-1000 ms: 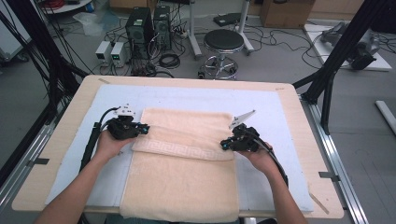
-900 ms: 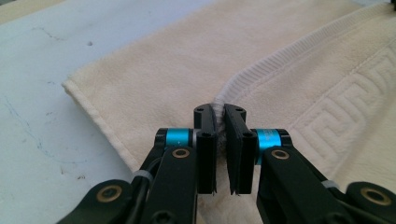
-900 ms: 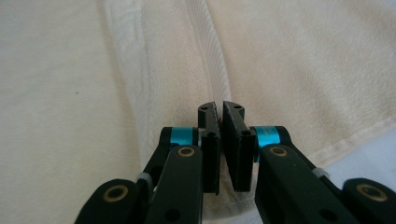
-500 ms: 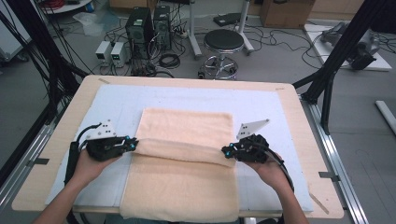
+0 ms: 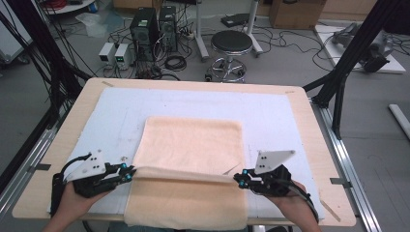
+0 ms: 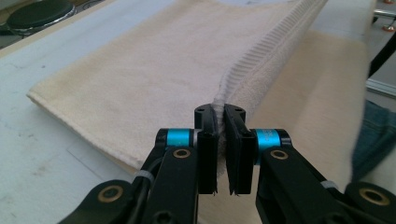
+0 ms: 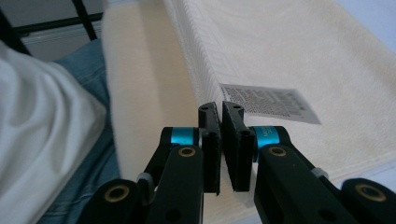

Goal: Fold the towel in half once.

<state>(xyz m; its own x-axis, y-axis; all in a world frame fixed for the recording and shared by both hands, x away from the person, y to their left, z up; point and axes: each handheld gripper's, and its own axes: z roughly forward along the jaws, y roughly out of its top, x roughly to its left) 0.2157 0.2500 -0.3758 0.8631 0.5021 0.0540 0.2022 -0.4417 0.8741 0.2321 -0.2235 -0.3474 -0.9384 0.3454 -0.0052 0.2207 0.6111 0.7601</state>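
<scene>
A cream towel (image 5: 193,140) lies on the white mat (image 5: 285,113), its near part hanging over the table's front edge. A raised ribbed hem of the towel runs taut between both grippers. My left gripper (image 5: 129,173) is shut on the hem's left end; in the left gripper view its jaws (image 6: 220,114) pinch the ribbed towel edge (image 6: 261,51). My right gripper (image 5: 239,179) is shut on the right end. Seen from the right gripper view, its jaws (image 7: 220,109) clamp the towel (image 7: 289,51) next to a printed care label (image 7: 271,103).
The wooden table (image 5: 309,125) has metal rails along both sides. Behind it stand a round stool (image 5: 232,43), computer towers (image 5: 150,29) and floor cables. A black frame post (image 5: 348,63) rises at the right. The person's jeans (image 7: 88,79) show below the towel.
Both grippers have drawn the towel's hem toward the near table edge, slightly raised and farther apart. More of the towel's far half now lies uncovered and flat.
</scene>
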